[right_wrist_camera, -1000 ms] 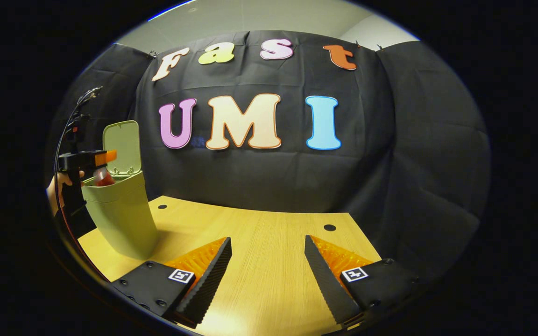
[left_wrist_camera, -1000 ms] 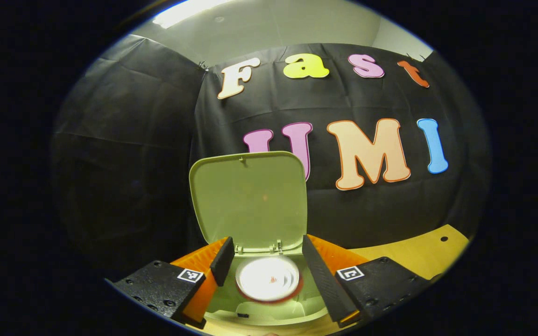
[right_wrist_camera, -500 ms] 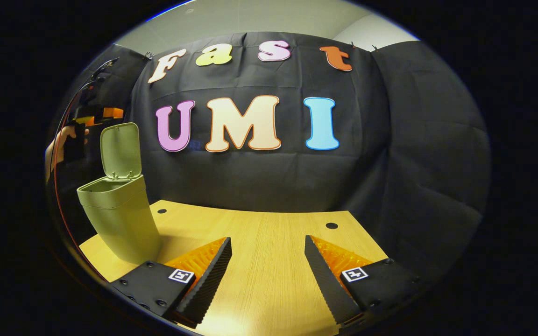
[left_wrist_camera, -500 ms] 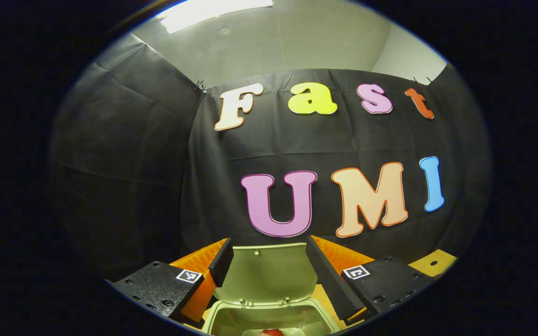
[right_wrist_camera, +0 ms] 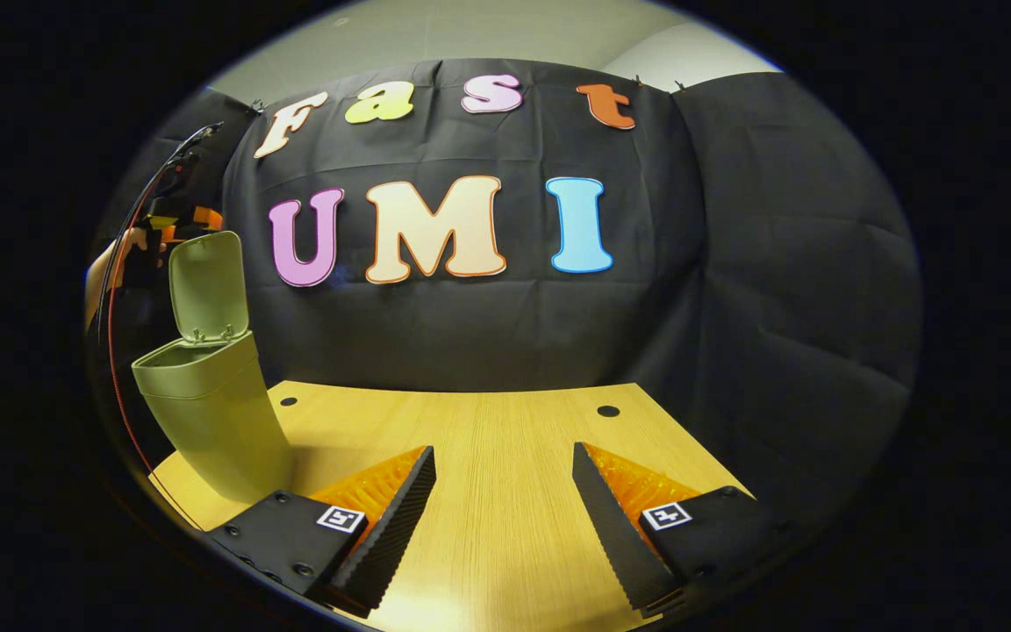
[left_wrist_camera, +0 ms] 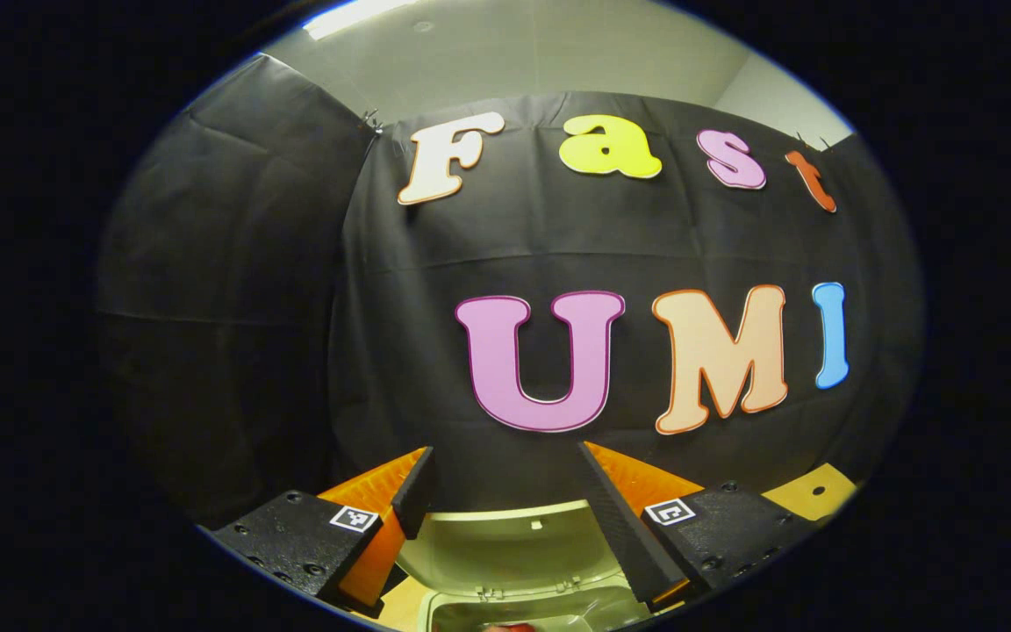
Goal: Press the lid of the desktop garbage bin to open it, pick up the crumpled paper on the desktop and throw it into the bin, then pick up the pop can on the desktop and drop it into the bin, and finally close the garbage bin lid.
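1. The left gripper [left_wrist_camera: 505, 513] hung above the pale green plastic desktop garbage bin [left_wrist_camera: 523, 606], its two fingers spread wide apart with nothing between them.
2. In the left gripper view, the bin's hinged green lid [left_wrist_camera: 514, 549] stood raised, its inner face showing in the gap between the fingers, with the hinge and the back edge of the bin's open mouth just below it.
3. A small red patch [left_wrist_camera: 505, 627] showed at the very bottom of that view inside the bin's mouth; it was too cut off to tell what it was.
4. In the right gripper view, the same left gripper [right_wrist_camera: 174, 226] appeared far off at the left edge, held in a person's hand [right_wrist_camera: 112, 263] just beside and level with the top of the upright lid [right_wrist_camera: 207, 283]; whether it touched the lid could not be told.
5. The bin [right_wrist_camera: 207, 412] stood on the light wooden desktop [right_wrist_camera: 505, 456] near its far left corner, open at the top.
6. The right gripper [right_wrist_camera: 504, 505] was low over the desktop, well apart from the bin, its fingers parted and holding nothing.
7. A small strip of the same desktop [left_wrist_camera: 813, 493] showed at the lower right of the left gripper view.
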Motion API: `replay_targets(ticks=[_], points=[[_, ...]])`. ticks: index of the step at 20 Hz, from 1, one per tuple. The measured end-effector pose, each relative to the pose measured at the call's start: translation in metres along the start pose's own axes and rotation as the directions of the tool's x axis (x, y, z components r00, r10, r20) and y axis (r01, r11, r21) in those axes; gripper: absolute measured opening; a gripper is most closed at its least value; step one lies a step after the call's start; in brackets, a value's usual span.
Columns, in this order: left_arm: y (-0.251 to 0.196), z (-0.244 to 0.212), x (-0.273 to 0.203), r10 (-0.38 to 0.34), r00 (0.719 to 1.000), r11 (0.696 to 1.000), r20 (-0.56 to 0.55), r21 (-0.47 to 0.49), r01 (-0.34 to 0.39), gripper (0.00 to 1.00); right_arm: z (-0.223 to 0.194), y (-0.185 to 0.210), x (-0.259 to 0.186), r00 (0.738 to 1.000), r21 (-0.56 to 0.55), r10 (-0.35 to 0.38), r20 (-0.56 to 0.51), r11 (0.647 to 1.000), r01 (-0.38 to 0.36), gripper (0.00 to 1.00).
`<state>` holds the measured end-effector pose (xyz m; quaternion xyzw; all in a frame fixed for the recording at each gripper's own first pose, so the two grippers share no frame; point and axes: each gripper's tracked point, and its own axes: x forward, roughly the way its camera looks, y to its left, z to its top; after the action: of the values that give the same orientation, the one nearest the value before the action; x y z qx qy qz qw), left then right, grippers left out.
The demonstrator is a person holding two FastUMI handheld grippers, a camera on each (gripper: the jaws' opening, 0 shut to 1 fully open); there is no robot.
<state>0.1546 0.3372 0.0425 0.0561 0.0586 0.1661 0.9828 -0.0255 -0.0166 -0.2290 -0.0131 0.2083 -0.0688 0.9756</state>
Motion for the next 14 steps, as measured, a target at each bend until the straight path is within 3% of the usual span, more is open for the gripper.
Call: replay_targets(ticks=[3,4,8,9,14], points=[[-0.001,0.000,-0.011,-0.012,1.000,1.000,0.000,-0.010,0.012,0.94,0.001,0.004,0.002,1.000,-0.006,0.013,-0.002,1.000,-0.013,0.98],[-0.001,0.001,-0.012,-0.013,1.000,1.000,0.007,-0.011,0.013,0.99,0.002,0.007,0.002,1.000,-0.009,0.022,-0.002,1.000,-0.022,0.99],[-0.002,0.001,-0.013,-0.019,1.000,1.000,0.011,-0.011,0.019,0.89,0.008,0.013,0.010,0.998,-0.016,0.069,0.001,0.997,-0.069,0.98],[-0.002,-0.003,-0.013,-0.018,1.000,1.000,0.008,-0.009,0.018,0.94,0.008,0.014,0.011,0.997,-0.019,0.081,0.000,0.997,-0.081,0.98],[-0.004,-0.010,-0.025,-0.007,1.000,1.000,-0.017,-0.020,0.006,0.94,0.006,0.019,0.016,0.991,-0.019,0.137,-0.012,0.990,-0.137,0.98]])
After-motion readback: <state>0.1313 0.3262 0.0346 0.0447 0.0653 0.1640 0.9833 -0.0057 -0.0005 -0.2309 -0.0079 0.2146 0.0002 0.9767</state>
